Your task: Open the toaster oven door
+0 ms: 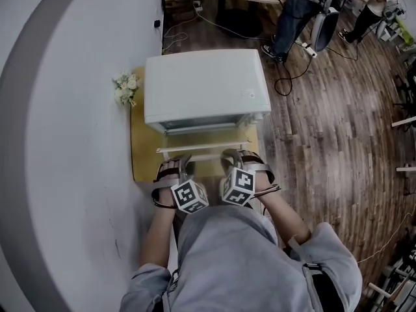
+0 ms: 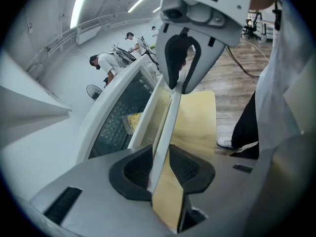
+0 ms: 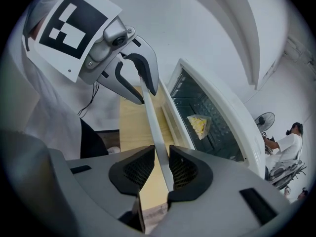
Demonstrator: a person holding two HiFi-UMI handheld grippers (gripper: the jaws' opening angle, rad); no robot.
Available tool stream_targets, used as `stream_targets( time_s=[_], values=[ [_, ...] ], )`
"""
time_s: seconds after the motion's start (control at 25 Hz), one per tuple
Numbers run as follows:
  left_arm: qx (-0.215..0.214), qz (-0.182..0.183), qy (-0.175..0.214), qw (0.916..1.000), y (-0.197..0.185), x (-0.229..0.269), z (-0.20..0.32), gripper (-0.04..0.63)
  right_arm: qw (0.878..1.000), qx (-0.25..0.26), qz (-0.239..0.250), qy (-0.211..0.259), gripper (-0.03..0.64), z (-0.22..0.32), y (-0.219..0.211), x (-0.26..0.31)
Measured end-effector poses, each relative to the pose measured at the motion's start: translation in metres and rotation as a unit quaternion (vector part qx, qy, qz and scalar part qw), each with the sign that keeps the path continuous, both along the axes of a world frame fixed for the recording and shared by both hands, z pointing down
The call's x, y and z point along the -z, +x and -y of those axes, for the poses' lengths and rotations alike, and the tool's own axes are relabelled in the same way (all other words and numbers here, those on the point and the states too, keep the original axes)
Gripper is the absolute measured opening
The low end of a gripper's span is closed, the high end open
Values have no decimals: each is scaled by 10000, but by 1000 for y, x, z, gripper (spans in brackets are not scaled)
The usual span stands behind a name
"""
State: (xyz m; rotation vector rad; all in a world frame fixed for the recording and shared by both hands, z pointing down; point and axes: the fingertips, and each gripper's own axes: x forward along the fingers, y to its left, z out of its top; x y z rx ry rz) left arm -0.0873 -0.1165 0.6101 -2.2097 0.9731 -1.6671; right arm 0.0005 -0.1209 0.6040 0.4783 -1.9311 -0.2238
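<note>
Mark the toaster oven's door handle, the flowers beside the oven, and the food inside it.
door handle (image 1: 203, 149), head view, middle of the white bar.
flowers (image 1: 126, 88), head view, centre of the bunch.
yellow wedge of food (image 3: 199, 125), right gripper view, its yellow face behind the glass.

toaster oven (image 1: 207, 86) on table (image 1: 140, 156); flowers (image 1: 125, 88) just left of it.

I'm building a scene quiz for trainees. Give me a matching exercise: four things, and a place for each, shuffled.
1. door handle
2. flowers
3. wooden board
4. yellow food wedge

a. beneath the toaster oven
b. behind the glass door
c. in left gripper and right gripper
d. beside the toaster oven

Pairs: 1-c, 2-d, 3-a, 4-b
</note>
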Motion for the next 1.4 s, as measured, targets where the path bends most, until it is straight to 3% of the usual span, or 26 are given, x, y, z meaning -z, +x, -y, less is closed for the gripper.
stream_targets(
  time_s=[0.44, 0.8, 1.4],
  values=[
    [239, -68, 6, 9997, 0, -34, -41, 95, 9991, 91, 69, 398, 78, -41, 5, -35],
    [230, -273, 992, 9944, 3, -54, -56, 101, 9928, 120, 507, 1082, 81, -56, 8, -53],
    [89, -229, 1847, 9825, 4, -111, -81, 101, 9736, 176, 874, 2101, 81, -83, 10, -110]
  ],
)
